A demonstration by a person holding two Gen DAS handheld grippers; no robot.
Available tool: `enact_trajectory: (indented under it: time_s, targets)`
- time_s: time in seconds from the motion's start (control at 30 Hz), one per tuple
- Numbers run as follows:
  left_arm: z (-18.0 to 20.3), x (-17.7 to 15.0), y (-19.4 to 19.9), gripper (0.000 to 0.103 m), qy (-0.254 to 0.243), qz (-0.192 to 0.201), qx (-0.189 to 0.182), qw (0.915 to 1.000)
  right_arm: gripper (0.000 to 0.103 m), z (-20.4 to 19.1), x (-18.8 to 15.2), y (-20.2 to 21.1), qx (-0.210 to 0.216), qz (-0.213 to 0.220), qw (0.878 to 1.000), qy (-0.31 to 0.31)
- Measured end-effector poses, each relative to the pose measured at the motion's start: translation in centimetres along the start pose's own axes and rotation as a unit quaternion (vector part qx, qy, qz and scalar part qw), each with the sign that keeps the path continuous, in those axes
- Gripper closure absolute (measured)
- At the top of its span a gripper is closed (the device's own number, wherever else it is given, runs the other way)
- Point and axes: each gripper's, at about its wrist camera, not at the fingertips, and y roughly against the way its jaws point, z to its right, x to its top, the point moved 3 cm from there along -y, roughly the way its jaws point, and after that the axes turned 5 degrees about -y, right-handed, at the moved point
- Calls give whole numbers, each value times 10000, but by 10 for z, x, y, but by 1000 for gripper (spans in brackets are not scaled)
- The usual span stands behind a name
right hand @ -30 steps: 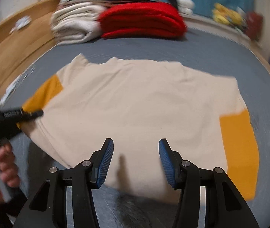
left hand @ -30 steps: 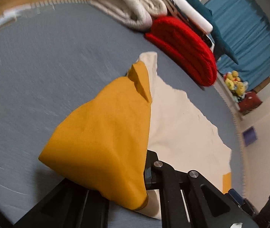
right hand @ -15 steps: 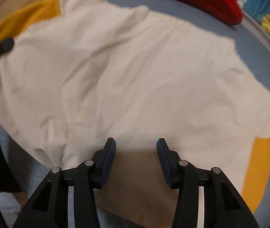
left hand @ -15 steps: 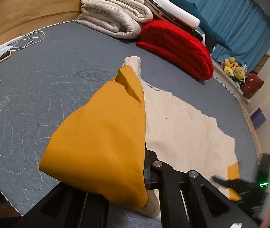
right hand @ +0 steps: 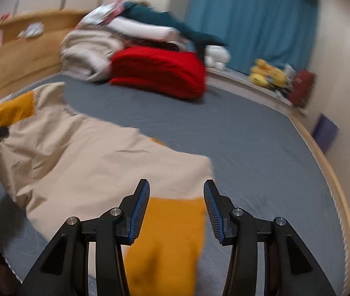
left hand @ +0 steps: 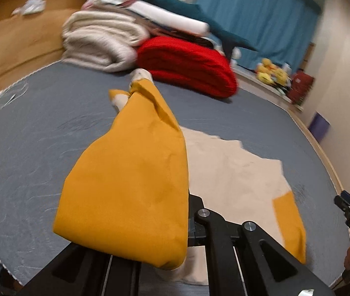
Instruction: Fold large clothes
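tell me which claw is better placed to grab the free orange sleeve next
Right. The right claw stands open directly over the free orange sleeve lying on the bed, while the left claw is already shut on the other orange sleeve.

a bedroom in a home. a wide bed (right hand: 236, 133) covered in a grey quilted spread fills most of both views, with a wooden headboard (left hand: 14, 46) curving along its far side. folded bedding is heaped by the headboard: cream blankets (left hand: 101, 44), a thick red blanket (right hand: 160, 71), and white and teal pieces on top. a blue curtain (right hand: 251, 17) hangs full height on the far wall. on a low ledge below it sit yellow soft toys (right hand: 268, 74) and a dark red bag (right hand: 302, 87). the walls are plain cream.
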Motion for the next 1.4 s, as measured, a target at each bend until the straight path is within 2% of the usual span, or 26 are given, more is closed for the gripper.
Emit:
enact_trajectory:
  time_s: [0.03, 0.13, 0.27, 0.37, 0.43, 0.5, 0.53, 0.57, 0.6, 0.63, 0.67, 0.7, 0.73, 0.8, 0.87, 0.93, 1.0, 1.13, 1.23, 1.33, 1.4]
  targets:
    - [16, 2, -1, 96, -122, 3, -24, 9999, 56, 8, -2, 3, -28, -69, 10000, -7]
    - [65, 6, -4, 96, -400, 13, -165, 9991, 56, 29, -1, 20, -77, 283, 9995, -149]
    - [163, -4, -18, 97, -1096, -150, -470, 9928, 56, 53, -10, 29, -97, 196, 9992, -339]
    - [231, -32, -41, 97, -1729, -484, -631, 9817, 56, 73, -10, 34, -95, 210, 9972, -705]
    - [269, -61, -65, 95, -2179, -876, -678, 9697, 56, 90, -12, 34, -103, 144, 9949, -989]
    - [294, -97, -93, 88, -2539, -1441, -844, 9527, 56, 102, -14, 31, -75, 75, 9930, -1177]
    - [301, -113, -105, 80, -2602, -1759, -993, 9442, 56, 108, -15, 29, -5, 11, 9913, -1315]
    - [301, -117, -108, 76, -2596, -1852, -1071, 9417, 56, 114, -17, 27, 47, -35, 9900, -1408]
    - [299, -116, -104, 74, -2564, -1825, -1194, 9416, 56, 119, -18, 24, 131, -104, 9877, -1553]
    - [296, -111, -99, 66, -2521, -1774, -1334, 9419, 56, 122, -18, 21, 203, -153, 9858, -1661]
    - [290, -104, -89, 58, -2433, -1735, -1574, 9412, 56, 125, -19, 18, 301, -218, 9833, -1784]
    - [282, -96, -79, 55, -2323, -1747, -1843, 9389, 55, 126, -20, 14, 427, -310, 9805, -1894]
    - [274, -89, -69, 54, -2262, -1773, -2079, 9350, 55, 125, -21, 10, 522, -376, 9788, -1945]
    - [260, -80, -49, 54, -2391, -1784, -2319, 9259, 54, 116, -21, 2, 735, -498, 9773, -1923]
    - [245, -73, -28, 54, -2594, -1731, -2470, 9175, 53, 106, -22, -3, 908, -580, 9757, -1907]
    - [223, -64, -11, 54, -2716, -1654, -2538, 9135, 51, 93, -21, -10, 1148, -699, 9708, -1988]
    - [200, -57, 0, 54, -2805, -1544, -2381, 9170, 50, 77, -23, -19, 1443, -896, 9642, -2038]
    - [148, -50, -5, 53, -2731, -1394, -1546, 9392, 46, 45, -31, -35, 1871, -1366, 9537, -1919]
    - [116, -55, -20, 53, -2269, -1416, -1300, 9548, 46, 23, -39, -46, 1730, -1620, 9580, -1614]
    - [106, -58, -30, 53, -1980, -1508, -1068, 9626, 46, 8, -47, -54, 1474, -1853, 9620, -1358]
    - [106, -54, -30, 53, -1920, -1452, -1044, 9649, 46, 6, -50, -58, 1361, -1965, 9625, -1285]
